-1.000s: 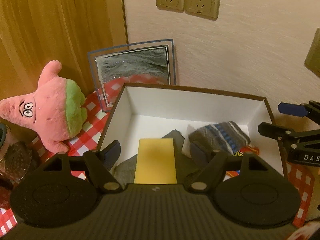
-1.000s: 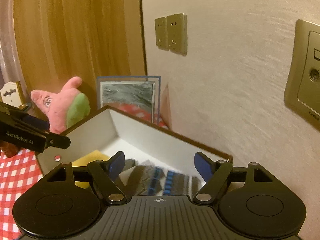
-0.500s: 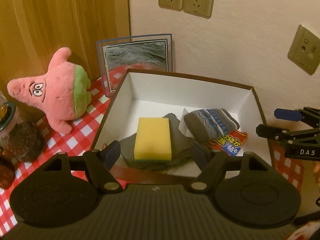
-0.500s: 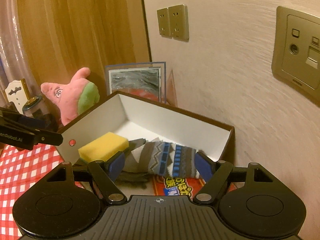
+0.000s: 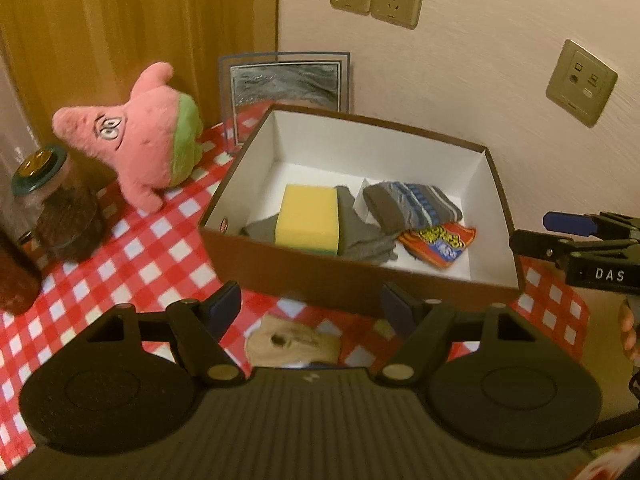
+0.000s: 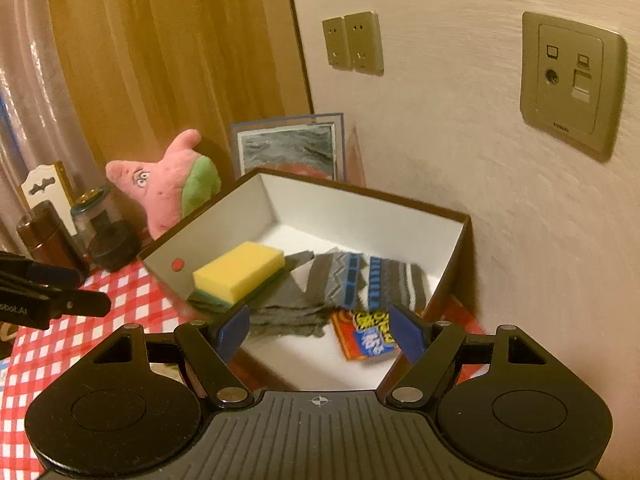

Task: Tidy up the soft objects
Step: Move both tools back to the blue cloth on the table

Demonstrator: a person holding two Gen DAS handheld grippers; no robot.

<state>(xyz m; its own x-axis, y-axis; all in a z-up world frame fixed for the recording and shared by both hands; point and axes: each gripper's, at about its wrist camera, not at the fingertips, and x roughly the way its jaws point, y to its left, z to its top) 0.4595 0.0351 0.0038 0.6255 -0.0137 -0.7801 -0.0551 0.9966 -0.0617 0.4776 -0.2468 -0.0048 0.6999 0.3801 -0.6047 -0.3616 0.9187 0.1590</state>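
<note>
A fuzzy pink star-shaped plush (image 5: 148, 148) is sitting left of the brown cardboard box (image 5: 360, 280), which is holding a yellow foam sponge (image 5: 308, 218) and striped knit sock (image 5: 412, 206). Left gripper (image 5: 310, 306) and right gripper (image 6: 318, 330) are hovering spread, empty.

Dim warm light, fisheye-bent, slightly blurred edges

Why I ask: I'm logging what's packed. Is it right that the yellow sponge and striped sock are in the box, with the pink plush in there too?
Not quite. The pink plush sits outside the box, on the checkered cloth, as the left wrist view shows. The yellow sponge and striped sock are inside.
</note>
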